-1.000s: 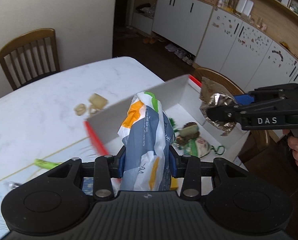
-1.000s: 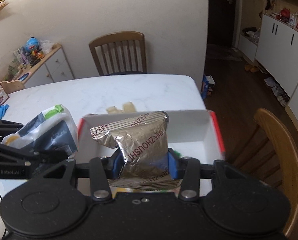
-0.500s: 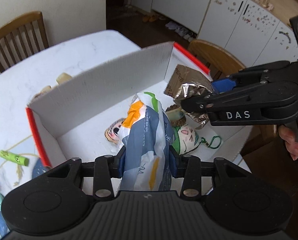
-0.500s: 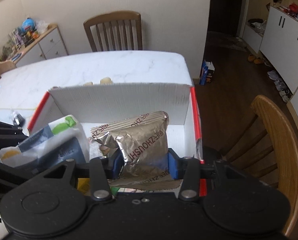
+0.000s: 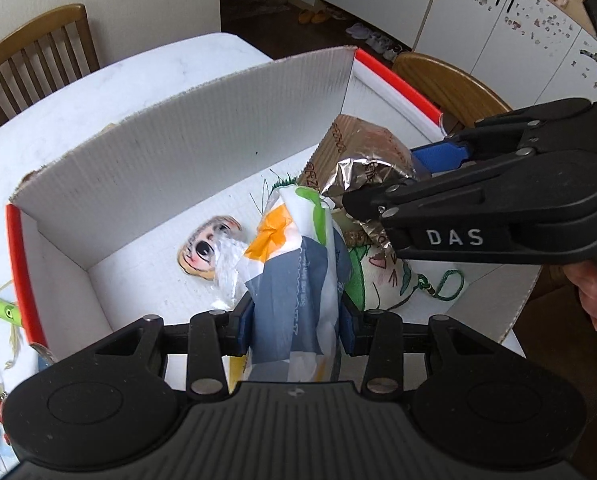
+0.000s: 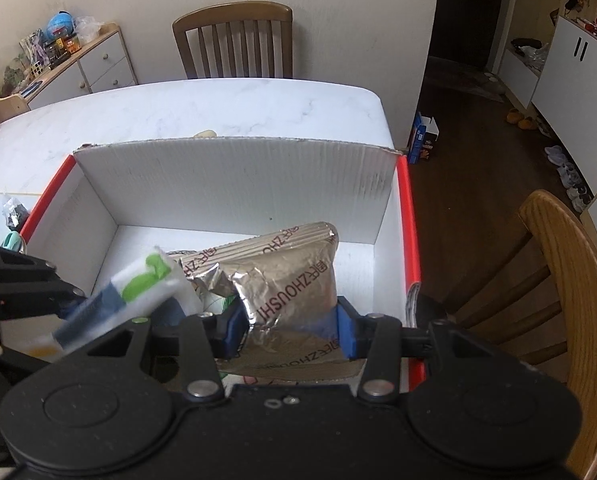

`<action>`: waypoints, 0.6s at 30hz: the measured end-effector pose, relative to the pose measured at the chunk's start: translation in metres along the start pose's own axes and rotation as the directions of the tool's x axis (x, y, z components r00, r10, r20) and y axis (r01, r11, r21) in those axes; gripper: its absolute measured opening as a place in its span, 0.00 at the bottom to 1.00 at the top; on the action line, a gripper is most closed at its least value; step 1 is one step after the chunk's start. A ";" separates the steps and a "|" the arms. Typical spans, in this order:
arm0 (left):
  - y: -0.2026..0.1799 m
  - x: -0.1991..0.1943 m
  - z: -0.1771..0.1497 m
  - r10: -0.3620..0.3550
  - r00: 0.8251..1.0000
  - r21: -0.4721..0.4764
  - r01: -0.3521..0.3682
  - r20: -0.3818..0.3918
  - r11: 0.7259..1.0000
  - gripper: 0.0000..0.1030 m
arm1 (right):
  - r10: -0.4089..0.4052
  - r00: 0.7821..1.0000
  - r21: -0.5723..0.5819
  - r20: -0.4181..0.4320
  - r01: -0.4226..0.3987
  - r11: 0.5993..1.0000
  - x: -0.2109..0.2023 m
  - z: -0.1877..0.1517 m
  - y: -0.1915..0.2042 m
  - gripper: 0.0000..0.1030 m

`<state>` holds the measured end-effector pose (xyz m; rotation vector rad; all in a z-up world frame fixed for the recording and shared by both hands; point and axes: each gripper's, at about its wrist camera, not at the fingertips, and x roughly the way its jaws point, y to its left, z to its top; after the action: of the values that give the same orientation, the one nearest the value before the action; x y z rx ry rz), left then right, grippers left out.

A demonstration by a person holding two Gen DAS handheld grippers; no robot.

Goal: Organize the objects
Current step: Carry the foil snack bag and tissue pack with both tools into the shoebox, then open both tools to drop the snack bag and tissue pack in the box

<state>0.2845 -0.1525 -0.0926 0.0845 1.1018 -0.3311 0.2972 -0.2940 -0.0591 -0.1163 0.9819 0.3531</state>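
Two snack packs hanging over the box, tight squeeze

Left gripper point(image 5: 294, 320) is clamped on the white-and-blue packet point(image 5: 294, 280), right gripper point(image 6: 288, 330) pinches the foil pouch point(image 6: 286, 280), both above the white box point(image 5: 186, 148), packs nearly touching. Letting go together could tangle them, or the pouch lands on the doll-face toy point(image 5: 204, 248) and flops toward the near right wall.

Soft even daylight, fisheye-bent edges (white-blue packet point(image 6: 130, 292) motion-blurred), dim doorway point(image 6: 470, 20)
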 end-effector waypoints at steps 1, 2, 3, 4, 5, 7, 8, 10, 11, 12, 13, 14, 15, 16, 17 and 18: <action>0.000 0.002 -0.001 0.001 1.000 -0.001 -0.001 -0.003 1.000 0.40 | 0.004 1.000 -0.001 -0.001 -0.004 1.000 0.000 0.000 -0.001 0.44; -0.001 0.003 -0.001 0.003 1.000 -0.001 -0.003 -0.006 1.000 0.40 | 0.007 1.000 -0.004 -0.001 -0.007 1.000 -0.001 -0.001 -0.002 0.44; -0.001 0.004 -0.001 0.003 1.000 -0.002 -0.003 -0.009 1.000 0.40 | 0.009 1.000 -0.005 0.000 -0.009 1.000 -0.002 0.000 -0.002 0.45; -0.001 0.006 -0.002 -0.002 1.000 -0.004 0.002 -0.011 1.000 0.40 | 0.012 1.000 -0.004 0.003 -0.012 1.000 -0.003 -0.001 -0.003 0.47; -0.001 0.006 -0.002 -0.003 1.000 -0.009 0.003 -0.013 1.000 0.42 | 0.014 1.000 -0.005 0.008 -0.014 1.000 -0.005 -0.001 -0.004 0.49; -0.001 0.007 -0.003 -0.006 1.000 -0.020 0.005 -0.013 1.000 0.48 | 0.018 1.000 -0.004 0.016 -0.018 1.000 -0.008 -0.001 -0.006 0.51; -0.002 0.006 -0.003 -0.008 1.000 -0.024 0.008 -0.011 1.000 0.51 | 0.021 1.000 -0.003 0.021 -0.021 1.000 -0.010 -0.001 -0.007 0.52; -0.002 0.005 -0.003 -0.013 1.000 -0.028 0.013 -0.003 1.000 0.58 | 0.025 0.999 0.000 0.031 -0.025 1.000 -0.013 -0.001 -0.009 0.55; -0.003 0.004 -0.002 -0.013 1.000 -0.030 0.013 0.002 0.999 0.61 | 0.027 0.999 0.001 0.035 -0.027 1.000 -0.015 -0.001 -0.010 0.55; -0.003 0.002 -0.002 -0.013 1.000 -0.030 0.013 0.006 0.999 0.62 | 0.027 0.999 0.004 0.038 -0.027 1.000 -0.016 -0.002 -0.011 0.56; -0.004 0.000 -0.002 -0.016 1.000 -0.031 0.016 0.009 0.999 0.62 | 0.031 0.999 0.005 0.043 -0.031 1.000 -0.019 -0.002 -0.012 0.57; -0.004 -0.001 -0.003 -0.019 1.000 -0.032 0.019 0.012 0.999 0.62 | 0.035 0.998 0.004 0.049 -0.035 0.999 -0.021 -0.002 -0.012 0.57; -0.004 -0.003 -0.003 -0.020 1.000 -0.033 0.021 0.015 0.999 0.62 | 0.038 0.998 0.003 0.054 -0.038 0.999 -0.024 -0.003 -0.013 0.58; -0.004 -0.004 -0.003 -0.022 1.000 -0.036 0.023 0.018 0.999 0.62 | 0.041 0.997 0.002 0.059 -0.041 0.999 -0.027 -0.003 -0.013 0.60; -0.004 -0.006 -0.003 -0.025 0.999 -0.038 0.026 0.022 0.999 0.62 | 0.045 0.997 0.000 0.063 -0.045 0.999 -0.029 -0.003 -0.013 0.60; -0.004 -0.008 -0.004 -0.027 0.999 -0.042 0.028 0.027 0.999 0.62 | 0.048 0.997 -0.003 0.068 -0.048 0.999 -0.032 -0.003 -0.013 0.60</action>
<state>0.2769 -0.1535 -0.0868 0.0275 1.0842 -0.3326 0.2834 -0.3150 -0.0354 -0.0813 0.9186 0.3994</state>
